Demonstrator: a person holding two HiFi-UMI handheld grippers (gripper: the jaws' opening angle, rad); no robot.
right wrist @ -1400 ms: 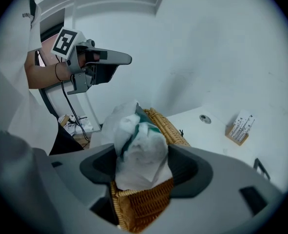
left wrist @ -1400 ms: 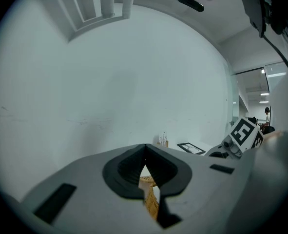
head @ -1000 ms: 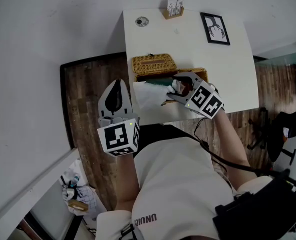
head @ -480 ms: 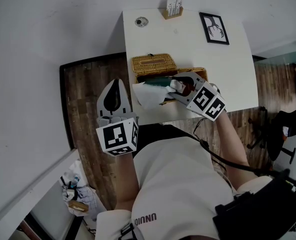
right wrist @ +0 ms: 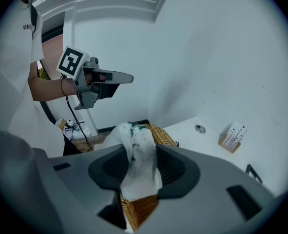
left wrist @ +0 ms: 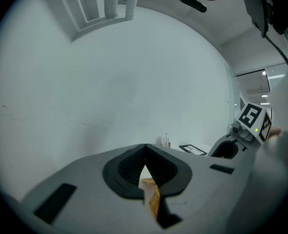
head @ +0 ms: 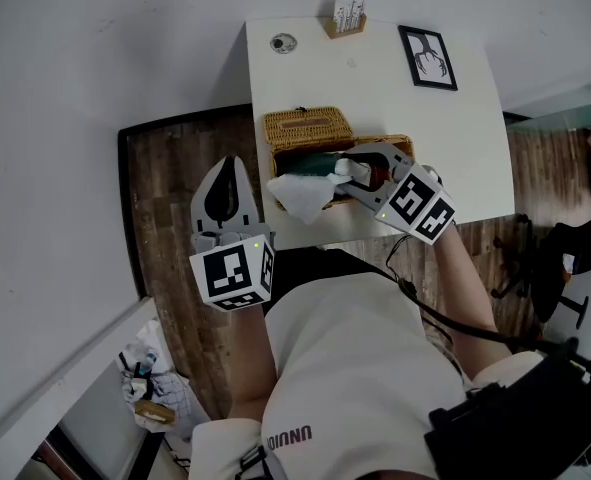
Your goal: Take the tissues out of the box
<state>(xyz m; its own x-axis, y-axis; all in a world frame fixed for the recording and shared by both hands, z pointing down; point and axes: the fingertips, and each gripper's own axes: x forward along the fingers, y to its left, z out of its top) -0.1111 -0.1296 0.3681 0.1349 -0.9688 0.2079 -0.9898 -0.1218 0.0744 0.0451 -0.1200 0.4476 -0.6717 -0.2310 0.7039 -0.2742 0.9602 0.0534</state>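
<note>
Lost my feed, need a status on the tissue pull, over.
Right hand-held gripper, jaws just closing on tissue. Tissue partly out of wicker box. Left hand-held gripper shut, empty, beside table. Nothing blocking.

Framed picture [head: 428, 57], card holder [head: 347, 15], small disc [head: 283, 42].

My head view looks steeply down from above the person's chest, far enough back to take in the whole white surface [head: 375, 98]. The left gripper view faces almost level along its jaws toward a bare wall [left wrist: 134, 82]. The right gripper view tilts down, close over the wicker box [right wrist: 162, 134]. All three share the card holder [head: 348, 13] at the far edge; the right gripper view also catches the left gripper [right wrist: 129, 77], the left one the right gripper [head: 349, 170].
</note>
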